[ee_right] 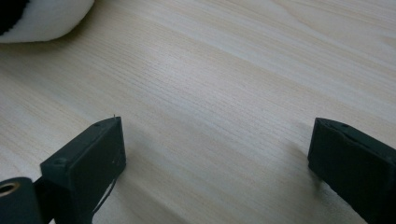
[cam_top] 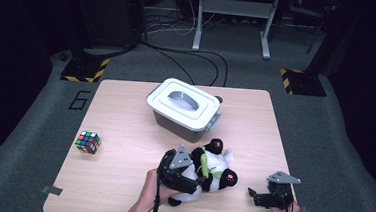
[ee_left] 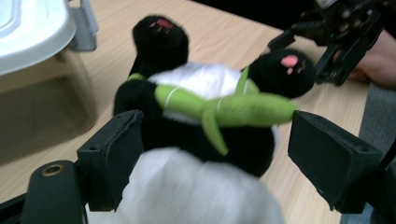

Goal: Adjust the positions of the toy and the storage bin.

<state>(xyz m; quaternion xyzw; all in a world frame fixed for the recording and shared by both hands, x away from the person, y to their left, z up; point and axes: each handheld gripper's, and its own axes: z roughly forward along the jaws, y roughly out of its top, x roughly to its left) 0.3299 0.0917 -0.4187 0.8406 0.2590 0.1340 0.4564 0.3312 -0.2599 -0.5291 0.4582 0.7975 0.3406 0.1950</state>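
From above, we are holding our left claw (cam_top: 197, 179) over the plush panda (cam_top: 210, 171) lying on the tabletop (cam_top: 119, 131) near the lidded bin (cam_top: 185, 109). Along the left claw, its jaws are straddling the panda without pressing. Our right claw (ee_right: 215, 154) is gaping empty, waiting.

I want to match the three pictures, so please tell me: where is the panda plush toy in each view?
High view: the panda plush toy lies on the table's near part, at the left gripper.
Left gripper view: in the centre, between the open jaws.
Right gripper view: a white-and-black bit at the top left corner.
Shared landmark: the light wooden table.
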